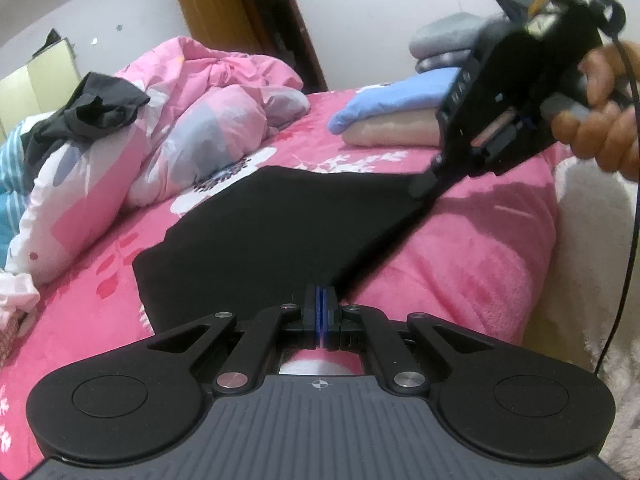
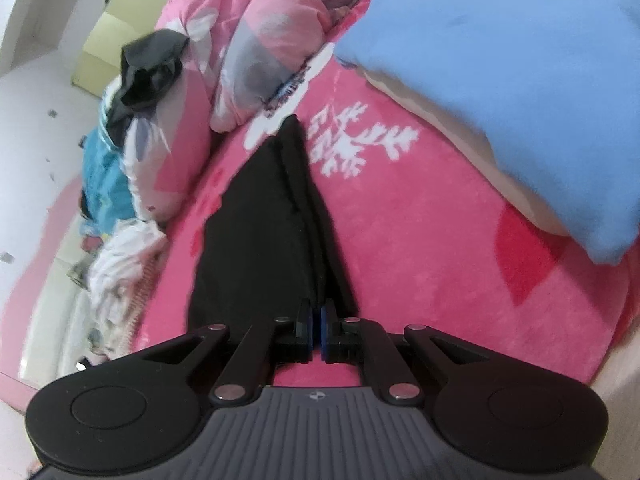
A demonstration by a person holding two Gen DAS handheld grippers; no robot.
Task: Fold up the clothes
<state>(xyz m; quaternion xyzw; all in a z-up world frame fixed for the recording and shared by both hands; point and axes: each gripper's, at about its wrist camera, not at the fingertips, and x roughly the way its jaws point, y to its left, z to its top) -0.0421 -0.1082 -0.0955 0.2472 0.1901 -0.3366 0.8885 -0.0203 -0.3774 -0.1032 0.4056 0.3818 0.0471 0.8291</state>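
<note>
A black garment (image 1: 272, 232) lies spread on the pink bedspread (image 1: 460, 264). My left gripper (image 1: 320, 294) is shut on its near corner. My right gripper (image 1: 426, 184), held by a hand (image 1: 600, 120), pinches the garment's far right corner and lifts that edge taut. In the right wrist view my right gripper (image 2: 317, 308) is shut on the black garment (image 2: 264, 224), which runs away from it in folded layers across the bed.
A rumpled pink quilt (image 1: 200, 112) with dark clothes (image 1: 100, 108) on it lies at the left. Folded blue (image 1: 400, 96), beige (image 1: 392, 132) and grey (image 1: 444, 40) clothes are stacked at the back right. Loose white and teal clothes (image 2: 108, 216) lie by the bed's edge.
</note>
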